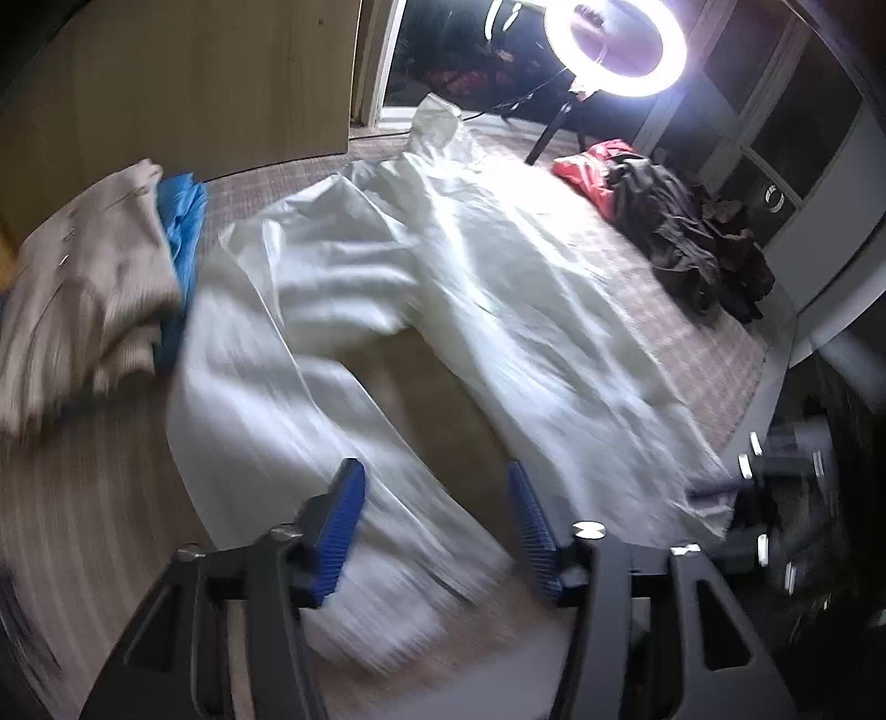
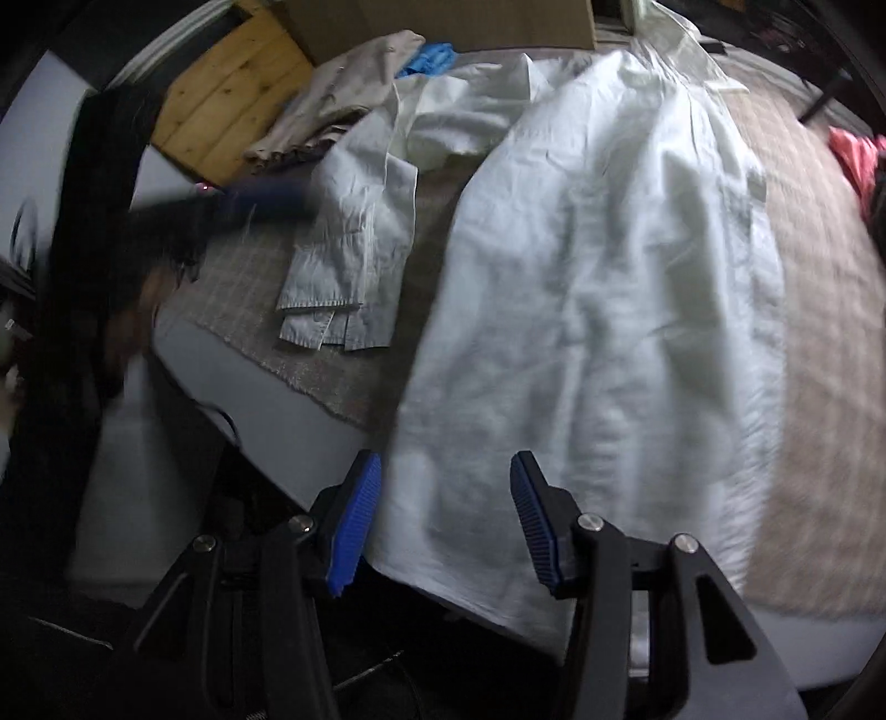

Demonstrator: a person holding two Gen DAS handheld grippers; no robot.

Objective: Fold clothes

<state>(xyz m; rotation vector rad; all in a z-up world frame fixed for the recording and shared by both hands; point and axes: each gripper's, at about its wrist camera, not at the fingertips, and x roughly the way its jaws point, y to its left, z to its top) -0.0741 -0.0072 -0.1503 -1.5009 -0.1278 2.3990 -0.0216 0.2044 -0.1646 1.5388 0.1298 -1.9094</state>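
Bedroom, dim, ring light (image 1: 614, 47) glaring at the far end; bed (image 2: 814, 343) with a checked beige cover carries everything. Biggest item: white shirt (image 2: 609, 288) spread out over the middle of the bed, hem hanging at the near edge, one sleeve (image 2: 354, 243) folded back on itself to the side, cuff end flat on the cover. Beige folded garment (image 1: 83, 288) sits at the far-left corner with a blue garment (image 1: 185, 243) tucked against it, probably done already. Dark clothes pile (image 1: 686, 238) plus a red item (image 1: 592, 166) wait on the other side, well apart from the shirt.

Left hand-held gripper (image 1: 437, 526) jaws apart, nothing held, hovering over the sleeve area; view is motion-blurred. Right hand-held gripper (image 2: 446, 518) also spread wide, empty, right over the shirt hem at the bed edge.

Step, my read: early in folding the shirt, about to take hold. Next move likely needs each gripper to pinch a single layer at the hem or side edge, then carry it across evenly; thin fabric may bunch or slip
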